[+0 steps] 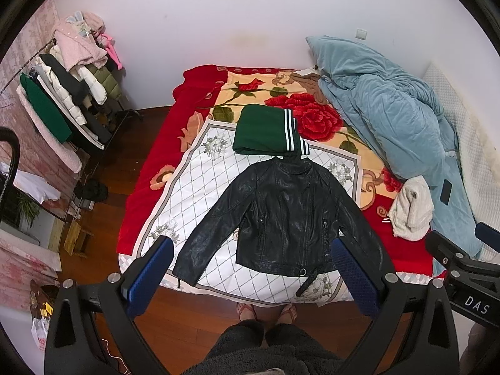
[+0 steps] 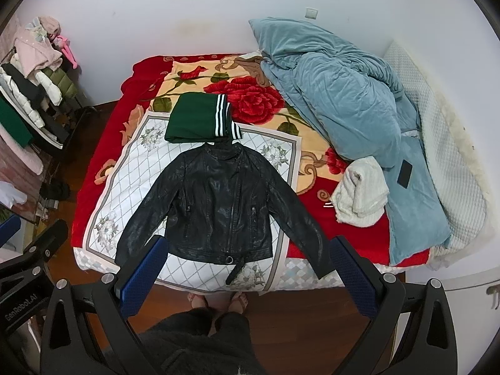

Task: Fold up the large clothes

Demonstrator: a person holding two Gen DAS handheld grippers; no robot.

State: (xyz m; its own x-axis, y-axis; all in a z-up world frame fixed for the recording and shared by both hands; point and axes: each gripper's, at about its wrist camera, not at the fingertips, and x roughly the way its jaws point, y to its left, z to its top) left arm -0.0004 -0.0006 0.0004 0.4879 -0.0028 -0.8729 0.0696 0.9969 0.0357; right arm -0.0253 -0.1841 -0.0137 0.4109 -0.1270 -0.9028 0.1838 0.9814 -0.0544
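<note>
While both tools hang above the floor at the foot edge of the bed (image 1: 134, 187), the black leather jacket (image 1: 281, 215) lies face up and spread flat on the white diamond-patterned sheet (image 1: 187, 193), collar toward the head of the bed, hem at the foot edge, sleeves angled outward and down. The left hand-held gripper (image 1: 250, 278) has its blue-padded jaws spread wide and holds nothing; the right hand-held gripper (image 2: 243, 275) is likewise agape and empty. A folded green garment with white stripes (image 1: 265, 131) touches the jacket's collar; a cream knit bundle (image 1: 412, 209) and a blue quilt (image 1: 390, 118) lie toward the right edge, apart from the jacket.

The step in hand appears to be the first fold, not yet begun. To do it well, each gripper should probably take one sleeve near its cuff, pinching only the top layer of leather and not the sheet beneath, then lay the sleeve straight across the chest. Stiff, glossy leather is likely to spring back, so each crease wants pressing flat before release. The loose belt strap (image 1: 309, 281) overhanging the foot edge may snag and is best tucked in.
</note>
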